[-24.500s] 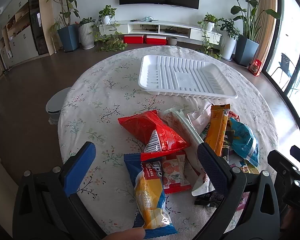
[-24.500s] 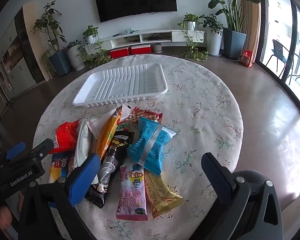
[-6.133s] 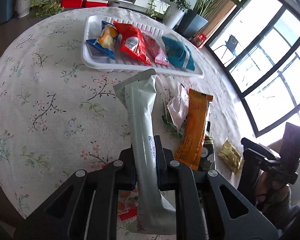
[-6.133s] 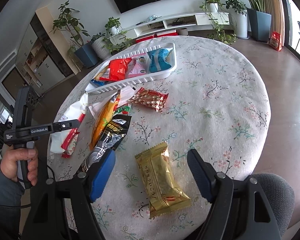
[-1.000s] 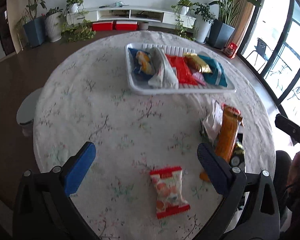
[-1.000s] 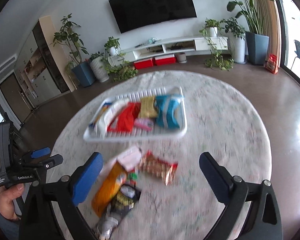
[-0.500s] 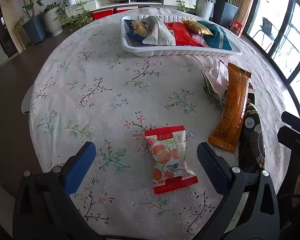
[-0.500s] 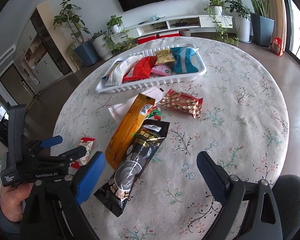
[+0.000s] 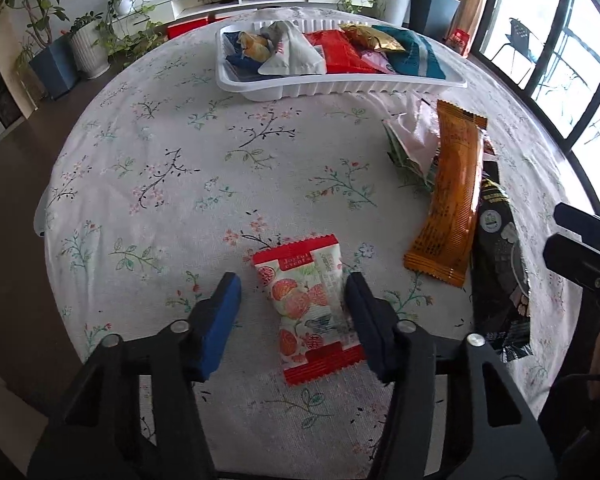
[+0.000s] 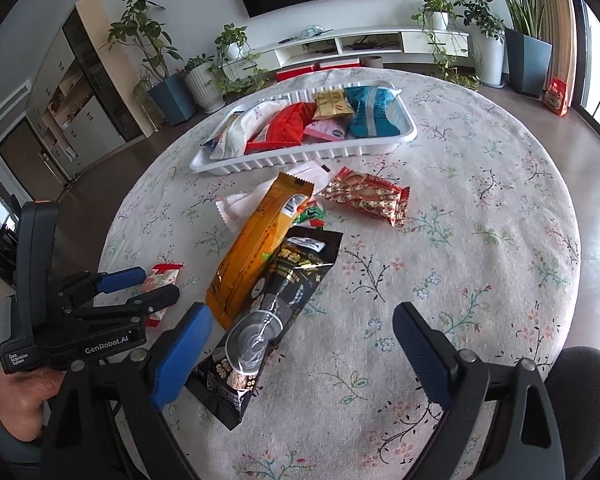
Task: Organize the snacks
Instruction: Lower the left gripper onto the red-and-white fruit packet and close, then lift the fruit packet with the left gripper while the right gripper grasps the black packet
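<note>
The left gripper (image 9: 290, 300), jaws apart, straddles a red-and-white fruit-print snack packet (image 9: 310, 312) on the floral tablecloth (image 9: 172, 168). The right gripper (image 10: 300, 340) hovers spread wide above a black snack pouch (image 10: 276, 316).

Matt floral cloth over the worktop (image 9: 172, 152), ribbed white plastic tray (image 9: 340, 88), glossy foil orange packet (image 9: 452, 196), shiny black pouch (image 10: 276, 312), matt black plastic tongs (image 9: 288, 300)

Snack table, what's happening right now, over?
Left gripper open, straddling red-and-white packet. Right gripper open, empty. Tray part filled; nothing blocking.
</note>
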`<state>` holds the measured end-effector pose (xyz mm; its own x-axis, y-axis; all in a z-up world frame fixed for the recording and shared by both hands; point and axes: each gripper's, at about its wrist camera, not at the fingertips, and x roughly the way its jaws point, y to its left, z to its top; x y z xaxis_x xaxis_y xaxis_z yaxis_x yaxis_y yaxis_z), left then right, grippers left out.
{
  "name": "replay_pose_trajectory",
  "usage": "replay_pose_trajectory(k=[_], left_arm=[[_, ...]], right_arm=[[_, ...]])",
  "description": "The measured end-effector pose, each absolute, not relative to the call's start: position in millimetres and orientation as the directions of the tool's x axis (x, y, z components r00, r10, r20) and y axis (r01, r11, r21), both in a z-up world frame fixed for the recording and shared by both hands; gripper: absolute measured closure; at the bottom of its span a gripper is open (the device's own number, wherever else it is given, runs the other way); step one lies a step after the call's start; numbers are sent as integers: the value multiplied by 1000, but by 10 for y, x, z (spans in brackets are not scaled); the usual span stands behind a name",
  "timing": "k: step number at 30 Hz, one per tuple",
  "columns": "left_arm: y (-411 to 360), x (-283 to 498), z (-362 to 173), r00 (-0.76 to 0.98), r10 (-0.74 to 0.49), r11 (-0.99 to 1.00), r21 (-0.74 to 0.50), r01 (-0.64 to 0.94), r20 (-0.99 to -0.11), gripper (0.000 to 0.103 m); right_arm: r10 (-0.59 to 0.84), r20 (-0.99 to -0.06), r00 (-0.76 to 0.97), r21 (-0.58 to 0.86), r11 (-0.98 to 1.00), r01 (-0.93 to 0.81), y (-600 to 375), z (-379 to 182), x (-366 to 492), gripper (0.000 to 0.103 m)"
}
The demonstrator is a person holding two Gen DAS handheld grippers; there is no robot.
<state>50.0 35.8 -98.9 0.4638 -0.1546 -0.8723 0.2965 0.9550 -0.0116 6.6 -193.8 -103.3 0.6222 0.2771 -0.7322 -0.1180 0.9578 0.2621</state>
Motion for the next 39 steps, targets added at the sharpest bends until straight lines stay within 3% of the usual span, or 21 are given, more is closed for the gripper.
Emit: replay_pose_trajectory(k=[3,6,17,31,36,39], left_arm=[[363,487,-977,467,-157,954,-11,300,-870,66],[390,486,-972,466,-166,953,-19,303,-869,69],[493,375,-892,477,-229,944,-74,323,-849,71],[437,288,-902,479,-276,933,-113,341,-833,71],[456,287,-900,481,-284,933,-121,340,-829,71],[446,276,-899,479,-290,930,-126,345,-828,71]], right_arm=[[279,-737,616,263,958,-119,-1925,-1038,64,10],[279,-739,613,260,958,-123,-1909,-1048,56,11],[293,-757,584,277,953,-120,-1871,-1089,83,15],[231,-838,494,177,972,-154,-1551,-1273,329,41],[184,-845,501,113,979,-169,-1609,-1276,287,60],[165,-852,496,104,984,-148,-1726,-1263,271,65]])
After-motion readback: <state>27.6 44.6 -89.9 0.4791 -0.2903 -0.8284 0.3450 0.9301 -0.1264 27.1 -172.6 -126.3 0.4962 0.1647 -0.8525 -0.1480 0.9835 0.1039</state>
